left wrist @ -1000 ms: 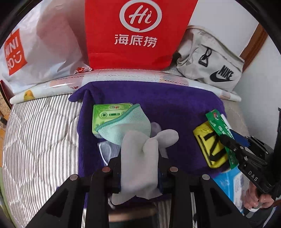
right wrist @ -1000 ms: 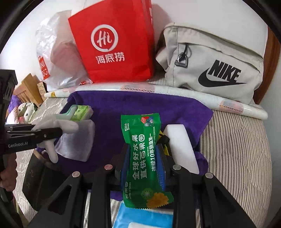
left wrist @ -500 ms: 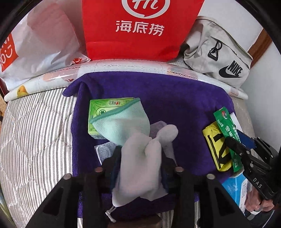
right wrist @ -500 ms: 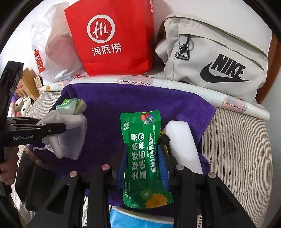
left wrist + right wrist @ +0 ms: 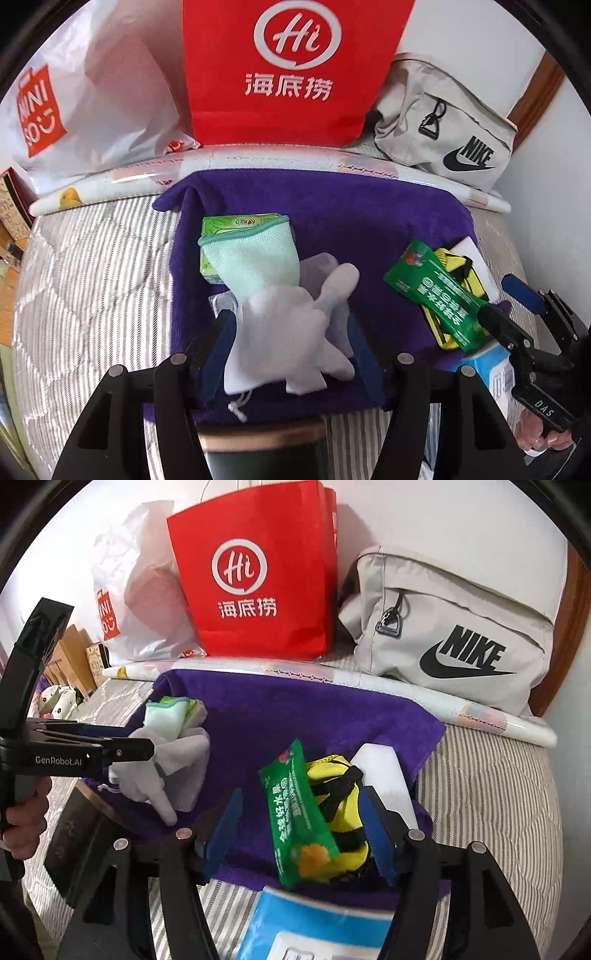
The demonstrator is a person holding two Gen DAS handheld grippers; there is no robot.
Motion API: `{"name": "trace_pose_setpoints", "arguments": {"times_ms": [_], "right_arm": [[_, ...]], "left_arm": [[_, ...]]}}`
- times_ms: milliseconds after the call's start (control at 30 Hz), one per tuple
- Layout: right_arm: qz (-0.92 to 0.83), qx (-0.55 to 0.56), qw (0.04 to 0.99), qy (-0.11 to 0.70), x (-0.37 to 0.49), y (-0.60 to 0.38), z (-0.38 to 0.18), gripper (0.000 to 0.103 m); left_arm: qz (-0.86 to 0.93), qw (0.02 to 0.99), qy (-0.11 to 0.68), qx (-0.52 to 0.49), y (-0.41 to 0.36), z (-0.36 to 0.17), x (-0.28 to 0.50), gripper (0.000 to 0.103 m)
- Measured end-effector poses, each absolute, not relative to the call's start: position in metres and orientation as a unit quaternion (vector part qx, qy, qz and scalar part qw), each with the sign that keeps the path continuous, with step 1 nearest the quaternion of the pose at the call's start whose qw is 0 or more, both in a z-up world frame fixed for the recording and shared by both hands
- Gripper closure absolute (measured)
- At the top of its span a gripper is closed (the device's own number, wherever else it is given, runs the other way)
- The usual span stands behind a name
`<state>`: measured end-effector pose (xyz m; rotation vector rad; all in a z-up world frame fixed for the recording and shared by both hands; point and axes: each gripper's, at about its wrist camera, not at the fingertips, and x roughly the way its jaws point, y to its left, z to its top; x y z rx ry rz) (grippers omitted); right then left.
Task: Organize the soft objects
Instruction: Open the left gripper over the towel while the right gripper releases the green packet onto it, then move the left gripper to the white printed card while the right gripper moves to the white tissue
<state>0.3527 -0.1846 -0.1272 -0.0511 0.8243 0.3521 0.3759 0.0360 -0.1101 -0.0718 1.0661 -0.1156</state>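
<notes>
A grey glove [image 5: 280,332] with a mint cuff lies on the purple towel [image 5: 369,229], its cuff over a green tissue pack [image 5: 236,225]. My left gripper [image 5: 288,332] straddles the glove; its jaws are opening and the blue pads stand off the fabric. In the right wrist view a green snack packet [image 5: 295,812] leans loose on a yellow-and-black pouch [image 5: 340,812]. My right gripper [image 5: 303,827] is around both, jaws opening, pads clear of them. The left gripper [image 5: 122,746] and glove [image 5: 173,764] show at the left.
A red paper bag [image 5: 255,572], a white plastic bag [image 5: 92,92] and a beige Nike bag [image 5: 454,635] line the back wall behind a rolled mat [image 5: 295,162]. A white block [image 5: 384,771] and a blue pack [image 5: 317,930] lie by the pouch. Striped mattress [image 5: 92,288] surrounds the towel.
Both grippers let go: the left jaws spread off the grey glove, which now lies on the towel. The right jaws spread off the green packet, which tipped over onto the yellow pouch.
</notes>
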Motion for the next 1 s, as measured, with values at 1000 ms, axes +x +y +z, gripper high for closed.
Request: {"name": "trace_pose_setpoints", "arguments": {"times_ms": [1000], "right_arm": [[0.166,0.039,0.921,0.351,0.150,-0.236,-0.100,0.031]], "left_arm": [[-0.041,0.902,0.431,0.000,0.005,-0.071,0.160,0.043]]}}
